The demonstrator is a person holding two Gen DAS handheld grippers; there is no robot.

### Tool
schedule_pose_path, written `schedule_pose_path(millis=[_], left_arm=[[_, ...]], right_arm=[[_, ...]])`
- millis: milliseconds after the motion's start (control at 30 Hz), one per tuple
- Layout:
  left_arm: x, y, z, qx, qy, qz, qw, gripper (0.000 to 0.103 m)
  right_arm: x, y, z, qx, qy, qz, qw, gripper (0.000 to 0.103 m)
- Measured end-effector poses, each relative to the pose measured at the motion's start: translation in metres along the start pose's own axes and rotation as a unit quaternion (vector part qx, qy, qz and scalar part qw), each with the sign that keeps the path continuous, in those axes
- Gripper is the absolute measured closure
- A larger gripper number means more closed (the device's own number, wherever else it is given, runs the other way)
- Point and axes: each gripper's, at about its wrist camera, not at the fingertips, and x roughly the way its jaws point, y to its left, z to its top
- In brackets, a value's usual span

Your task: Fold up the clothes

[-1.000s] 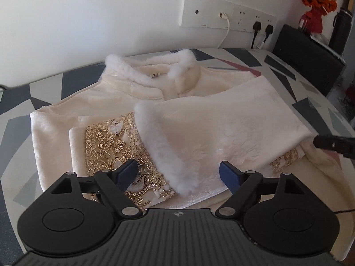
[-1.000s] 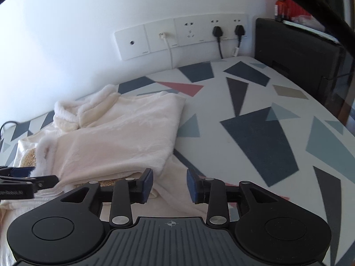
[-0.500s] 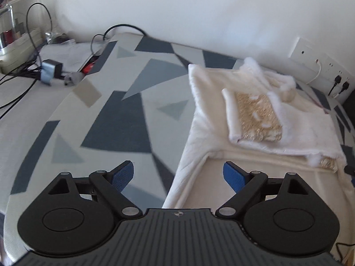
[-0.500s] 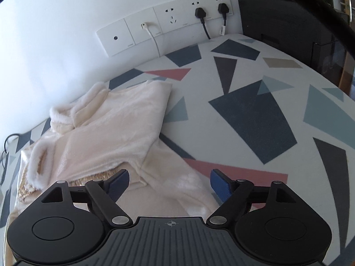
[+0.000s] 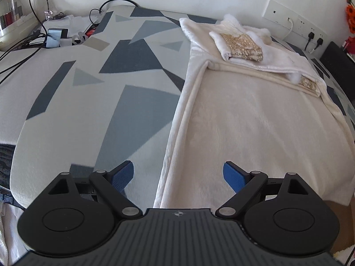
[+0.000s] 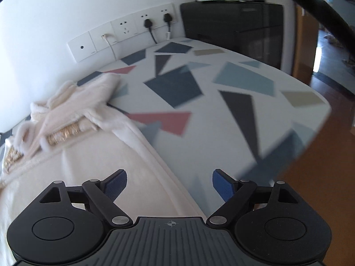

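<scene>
Both hand-held grippers (image 5: 178, 175) withdrawn, empty

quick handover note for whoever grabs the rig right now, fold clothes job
Left hand-held gripper: open, nothing held, over the cream garment's left edge.
Right hand-held gripper: jaws opening, nothing pinched, over the garment's right edge.
Garment lies flat on the patterned table, collar end far.
Done: both sleeves folded across the chest.
Left: fold the near hem up toward the collar.

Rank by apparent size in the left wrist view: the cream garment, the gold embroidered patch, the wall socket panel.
1. cream garment
2. wall socket panel
3. gold embroidered patch
The last two look nearly alike, so their order is unsure.
</scene>
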Motion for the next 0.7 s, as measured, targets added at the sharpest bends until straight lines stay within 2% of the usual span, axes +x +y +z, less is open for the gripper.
schedule_pose_path(millis=[167,233,300,367,500,533,567,600,633,667,700], left_arm=[[-0.009,-0.009,-0.034,0.062,-0.018,0.015,0.9978,0.011],[-0.011,-0.012,-0.037,0.056,-0.019,0.008,0.9982,0.011],[-0.011,-0.017,-0.039,0.061,-0.024,0.007,0.9978,0.013],[-0.012,-0.021,-0.040,0.067,-0.032,0.004,0.9972,0.021],[-0.012,-0.026,-0.039,0.081,-0.039,0.003,0.9960,0.027],[-0.012,-0.027,-0.038,0.085,-0.041,0.000,0.9955,0.035],[-0.013,-0.028,-0.037,0.090,-0.043,-0.006,0.9950,0.058],[-0.014,-0.029,-0.036,0.094,-0.044,-0.013,0.9945,0.076],[-0.015,-0.031,-0.032,0.093,-0.036,-0.016,0.9948,0.092],[-0.016,-0.032,-0.029,0.090,-0.029,-0.014,0.9954,0.093],[-0.018,-0.032,-0.028,0.088,-0.030,-0.015,0.9955,0.093]], right_arm=[[-0.027,-0.023,-0.063,-0.043,0.000,-0.028,0.999,0.021],[-0.033,-0.029,-0.079,-0.059,-0.010,-0.032,0.998,0.021],[-0.033,-0.033,-0.088,-0.064,-0.018,-0.032,0.997,0.021],[-0.027,-0.035,-0.091,-0.066,-0.014,-0.021,0.998,0.022],[-0.010,-0.030,-0.095,-0.086,-0.003,0.005,0.996,0.027],[-0.006,-0.028,-0.095,-0.088,0.002,0.010,0.996,0.031],[-0.002,-0.026,-0.095,-0.090,0.006,0.015,0.996,0.037],[0.002,-0.026,-0.094,-0.080,0.019,0.024,0.996,0.063],[0.004,-0.026,-0.092,-0.066,0.034,0.036,0.997,0.094],[0.005,-0.027,-0.089,-0.051,0.050,0.049,0.996,0.096],[-0.001,-0.027,-0.088,-0.041,0.044,0.055,0.997,0.096]])
